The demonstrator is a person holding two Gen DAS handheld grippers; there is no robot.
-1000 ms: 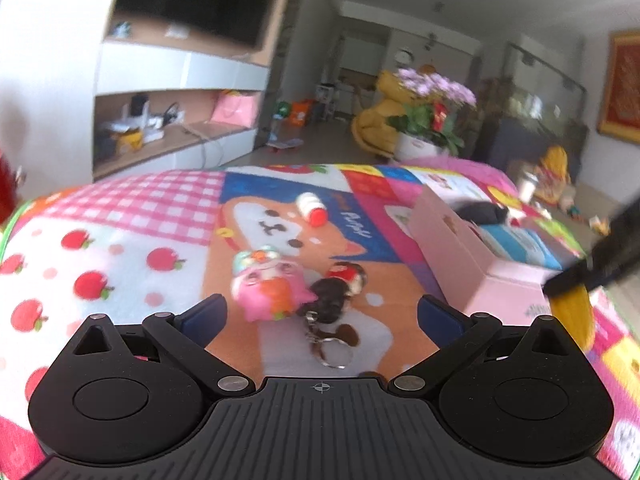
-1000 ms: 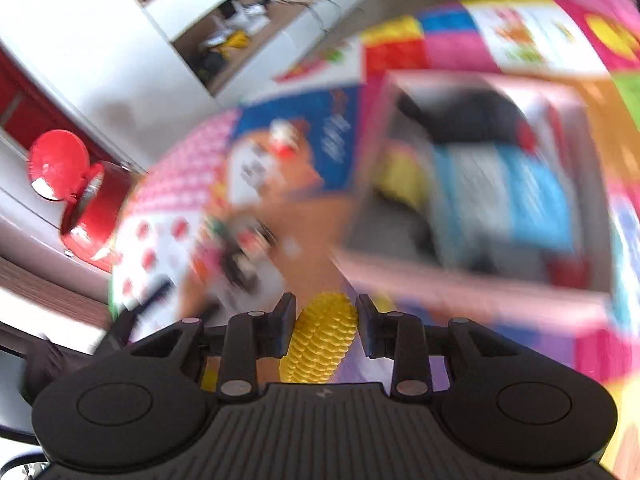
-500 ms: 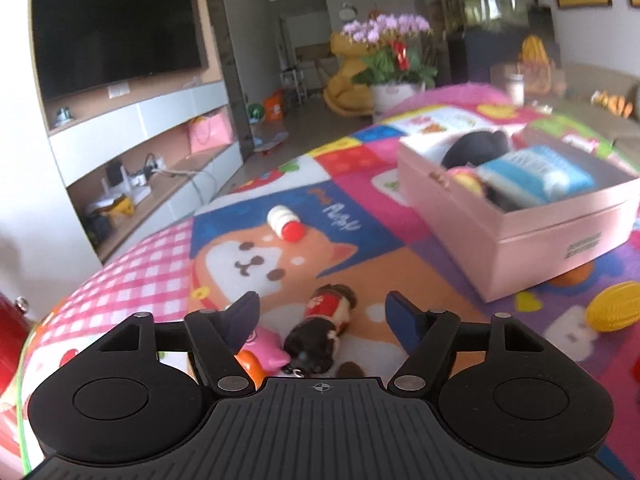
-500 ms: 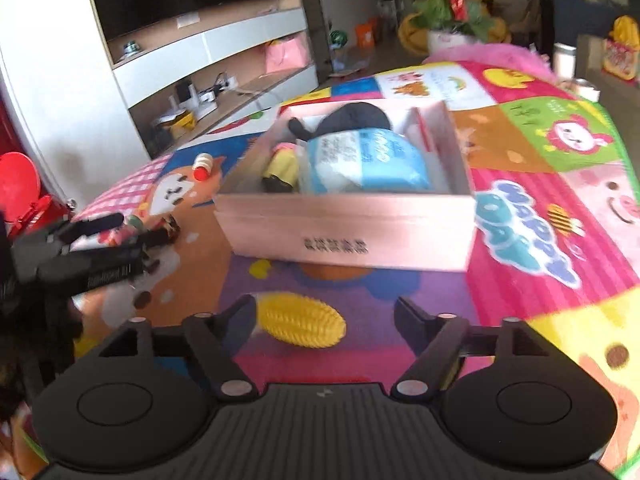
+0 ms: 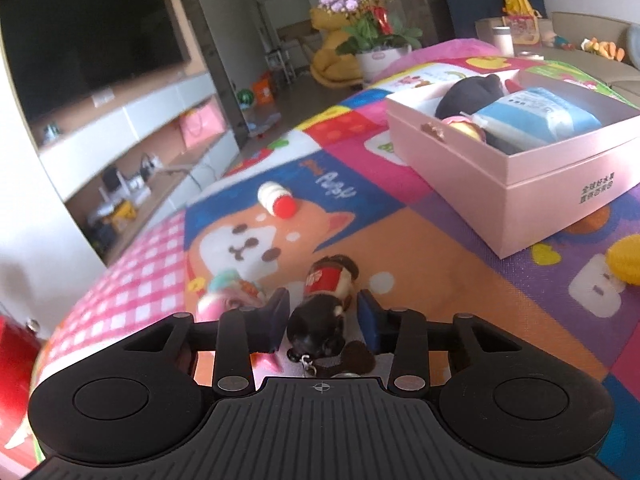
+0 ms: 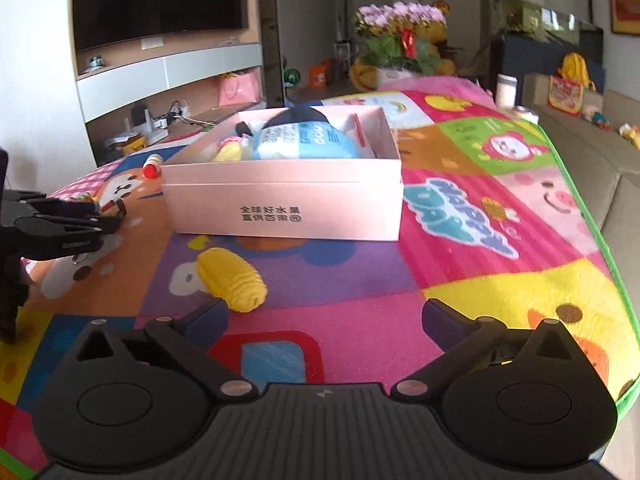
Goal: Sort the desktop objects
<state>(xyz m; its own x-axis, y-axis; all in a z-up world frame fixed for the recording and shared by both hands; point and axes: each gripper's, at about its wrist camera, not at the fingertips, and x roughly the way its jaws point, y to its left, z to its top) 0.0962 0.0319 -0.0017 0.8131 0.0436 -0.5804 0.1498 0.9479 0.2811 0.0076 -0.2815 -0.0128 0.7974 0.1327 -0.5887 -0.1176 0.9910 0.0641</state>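
Closing left gripper [image 5: 323,322] on dog keychain [image 5: 325,309] | right gripper [image 6: 325,318] released corn toy [image 6: 232,276]

We see a small dark figurine [image 5: 326,304] with a red middle and a key ring lying on the colourful mat [image 5: 420,240], and a pink toy [image 5: 224,300] just beside it. A white bottle with a red cap [image 5: 277,200] lies farther off. A ribbed yellow toy [image 6: 232,276] lies on its side near the open pink box [image 6: 284,208], which holds a blue packet [image 6: 304,140] and dark items.

Home living room, as I see it: wall television [image 6: 160,0], media shelving [image 6: 168,80], potted orchids [image 6: 400,36], sofa [image 5: 592,52], cartoon play mat [image 6: 480,216].
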